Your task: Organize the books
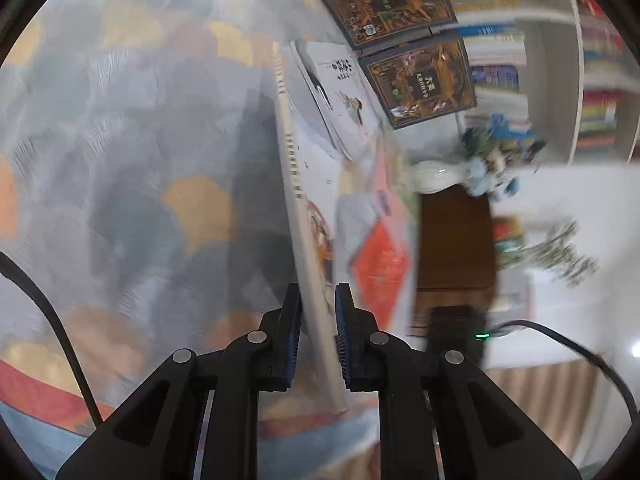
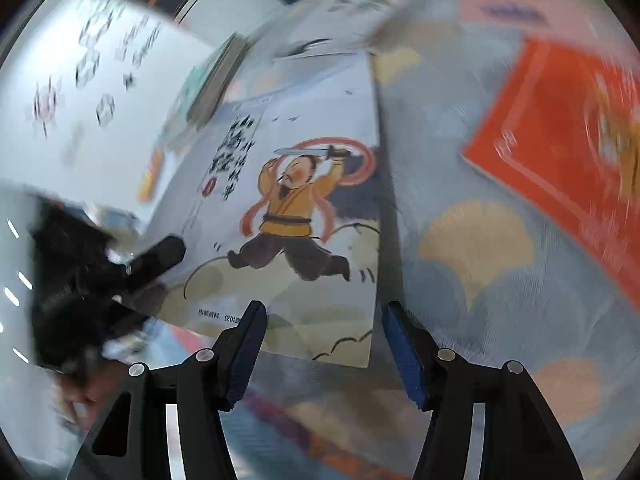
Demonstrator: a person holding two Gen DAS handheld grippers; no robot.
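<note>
My left gripper [image 1: 318, 334] is shut on the spine edge of a thin white picture book [image 1: 298, 184], held on edge above the patterned cloth. The same book's cover, a running man in yellow with a sword, shows in the right wrist view [image 2: 296, 216], with the left gripper's fingers [image 2: 160, 254] at its left edge. My right gripper [image 2: 324, 346] is open and empty just below the book's lower edge. A red book [image 2: 560, 152] lies on the cloth at the right; it also shows in the left wrist view [image 1: 382, 268].
Two dark ornate books [image 1: 384, 0] [image 1: 424, 80] and a white illustrated book [image 1: 340, 88] lie beyond. A bookshelf [image 1: 492, 40] full of books, a white vase with flowers [image 1: 436, 174] and a brown cabinet [image 1: 454, 240] stand at the right. A patterned cloth [image 1: 140, 160] covers the surface.
</note>
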